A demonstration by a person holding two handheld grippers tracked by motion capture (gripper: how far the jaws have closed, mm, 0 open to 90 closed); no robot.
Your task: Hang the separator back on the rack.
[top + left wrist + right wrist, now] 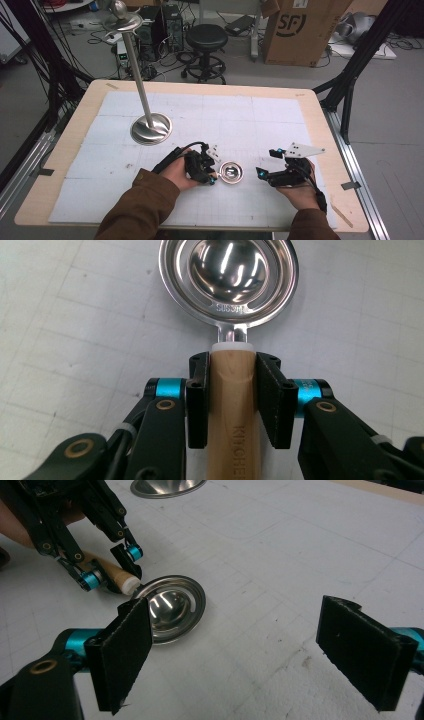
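We see a wooden table (320, 107) covered by a white gridded mat (240, 125). On the mat, at about 10 o'clock from the middle, stands a tall metal stand (150, 127) with a round base and a thin pole that rises toward 12 o'clock.

The left gripper (211, 176) lies near the 6 o'clock edge of the mat, held by a hand in a brown sleeve (142, 207). In the left gripper view its jaws are pressed on both sides of a wooden handle (234, 405), just behind the white collar. This handle belongs to a small metal ladle (232, 173); its shiny bowl (229, 277) rests on the mat at 12 o'clock from the jaws, just beyond the tips.

The right gripper (265, 172) is at 3 o'clock from the ladle, near it but apart. In the right gripper view its two black pads (125, 655) stand widely spread with nothing between them, and the ladle bowl (172, 607) lies just behind the left pad.
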